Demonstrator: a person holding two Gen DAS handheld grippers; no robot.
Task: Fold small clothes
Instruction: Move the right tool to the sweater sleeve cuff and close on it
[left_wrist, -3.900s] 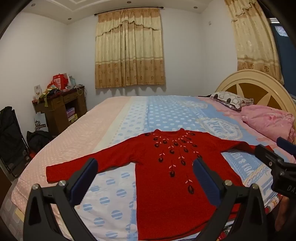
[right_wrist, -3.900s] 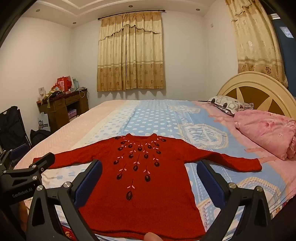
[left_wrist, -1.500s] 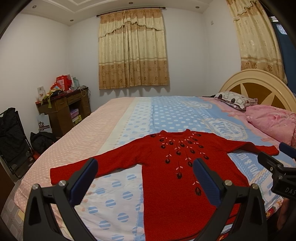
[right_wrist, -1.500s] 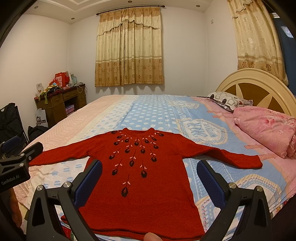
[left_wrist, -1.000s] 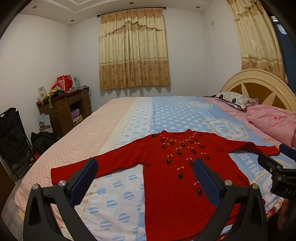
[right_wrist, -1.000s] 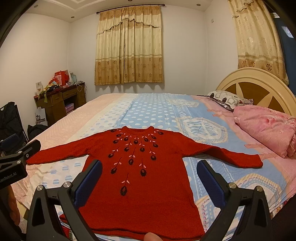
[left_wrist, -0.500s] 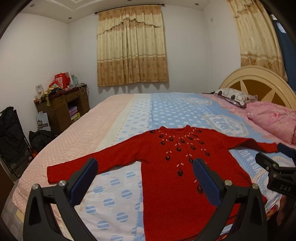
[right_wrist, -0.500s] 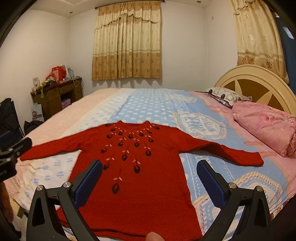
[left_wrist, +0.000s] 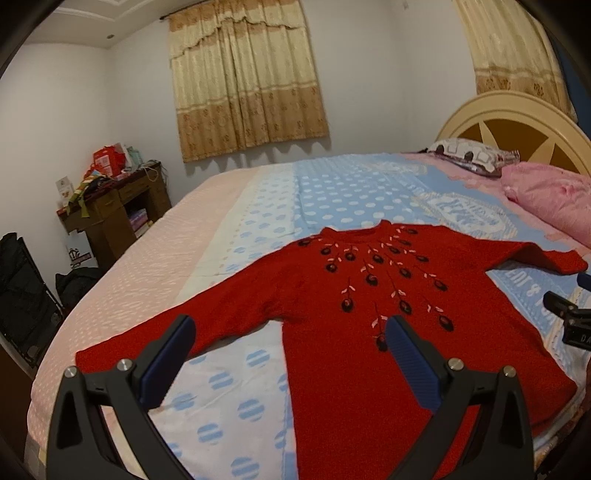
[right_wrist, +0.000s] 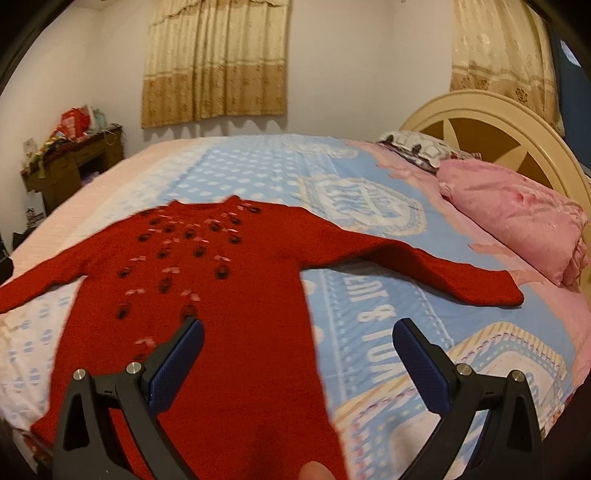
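Note:
A small red knit sweater (left_wrist: 369, 332) with dark flower embroidery lies flat on the bed, face up, both sleeves spread out; it also shows in the right wrist view (right_wrist: 236, 295). My left gripper (left_wrist: 288, 343) is open and empty, above the left sleeve (left_wrist: 192, 321) and the sweater's left side. My right gripper (right_wrist: 297, 343) is open and empty, above the sweater's right side, with the right sleeve (right_wrist: 424, 269) ahead to the right. The right gripper's tip shows at the right edge of the left wrist view (left_wrist: 569, 321).
The bed (left_wrist: 351, 192) has a blue, white and pink polka-dot cover. A pink pillow (right_wrist: 517, 214) and a patterned pillow (right_wrist: 417, 146) lie by the cream headboard (right_wrist: 491, 122). A cluttered wooden desk (left_wrist: 110, 206) and black bags (left_wrist: 26, 291) stand left of the bed.
Both grippers have moved forward and tilted down toward the sweater. The right one has swung toward the right sleeve. Both stay open, and the sweater has not moved.

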